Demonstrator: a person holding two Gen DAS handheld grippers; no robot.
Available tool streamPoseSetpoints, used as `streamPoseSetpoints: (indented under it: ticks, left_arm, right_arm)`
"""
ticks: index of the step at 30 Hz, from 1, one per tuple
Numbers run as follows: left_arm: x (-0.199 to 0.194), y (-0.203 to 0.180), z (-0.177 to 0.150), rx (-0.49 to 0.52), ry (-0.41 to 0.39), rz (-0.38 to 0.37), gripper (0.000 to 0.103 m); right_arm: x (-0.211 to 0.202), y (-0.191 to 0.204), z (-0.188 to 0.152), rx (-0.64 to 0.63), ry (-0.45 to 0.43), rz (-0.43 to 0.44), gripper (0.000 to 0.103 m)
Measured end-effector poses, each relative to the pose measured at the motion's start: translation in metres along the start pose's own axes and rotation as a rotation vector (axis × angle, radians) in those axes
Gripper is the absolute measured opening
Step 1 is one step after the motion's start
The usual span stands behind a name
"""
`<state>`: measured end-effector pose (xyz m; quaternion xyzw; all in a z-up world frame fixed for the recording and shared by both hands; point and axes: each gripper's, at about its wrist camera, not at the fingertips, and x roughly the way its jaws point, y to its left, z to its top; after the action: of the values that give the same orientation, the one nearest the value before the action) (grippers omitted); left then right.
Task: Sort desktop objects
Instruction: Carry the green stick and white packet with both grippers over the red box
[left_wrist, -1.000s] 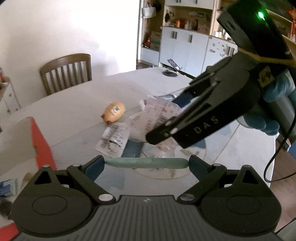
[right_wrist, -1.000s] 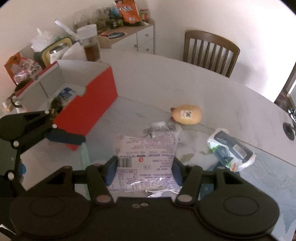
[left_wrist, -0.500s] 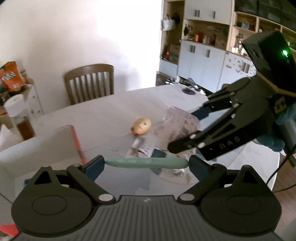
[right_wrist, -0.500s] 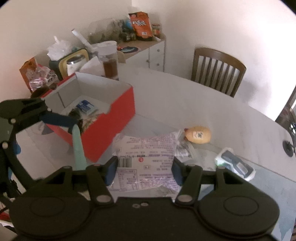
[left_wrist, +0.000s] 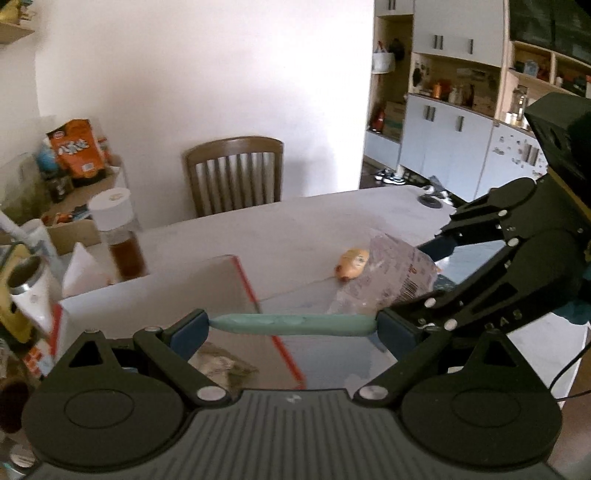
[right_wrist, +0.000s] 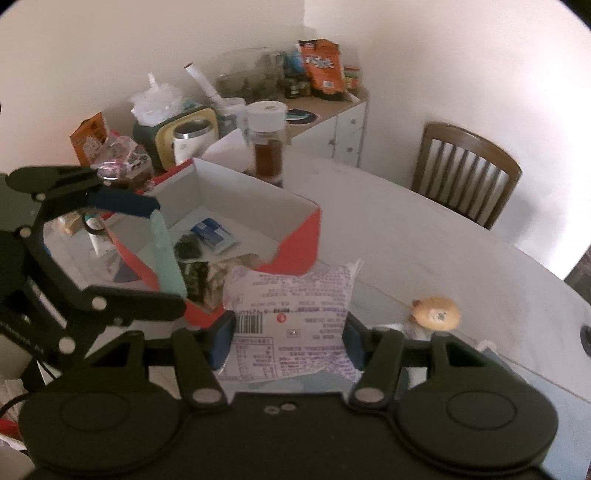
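Note:
My left gripper (left_wrist: 293, 325) is shut endwise on a long pale green stick (left_wrist: 291, 324), held crosswise over the near corner of the red and white box (left_wrist: 155, 295). In the right wrist view the same left gripper (right_wrist: 159, 251) and green stick (right_wrist: 166, 254) hang over the box (right_wrist: 299, 243). My right gripper (right_wrist: 288, 336) is shut on a clear snack packet with printed text and a barcode (right_wrist: 295, 317), lifted just right of the box. That packet (left_wrist: 399, 277) and the right gripper (left_wrist: 417, 280) show at the right of the left wrist view.
The box holds a blue packet (right_wrist: 214, 234) and dark wrappers. A yellow round toy (right_wrist: 436, 314) lies on the white table (right_wrist: 406, 236). A brown jar with a white lid (right_wrist: 266, 140), a wooden chair (right_wrist: 465, 173) and a cluttered cabinet stand behind.
Both grippers rose and travelled left toward the red box, carrying the green stick and the packet. The box now sits close under the left gripper; the table litter has dropped behind.

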<state>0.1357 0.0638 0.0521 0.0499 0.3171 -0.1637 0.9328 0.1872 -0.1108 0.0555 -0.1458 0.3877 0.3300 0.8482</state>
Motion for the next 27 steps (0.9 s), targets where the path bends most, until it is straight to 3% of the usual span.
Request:
streamPoseSetpoints:
  ticks: [14, 27]
  left_arm:
    - [0.001, 0.072, 0.002, -0.025, 0.041, 0.077, 0.098]
    - [0.039, 0.125, -0.011, -0.015, 0.133, 0.127, 0.098]
  right_arm:
    - [0.035, 0.045, 0.044, -0.091, 0.02, 0.049, 0.06]
    - [0.081, 0.066, 0.066, -0.124, 0.073, 0.067, 0.06]
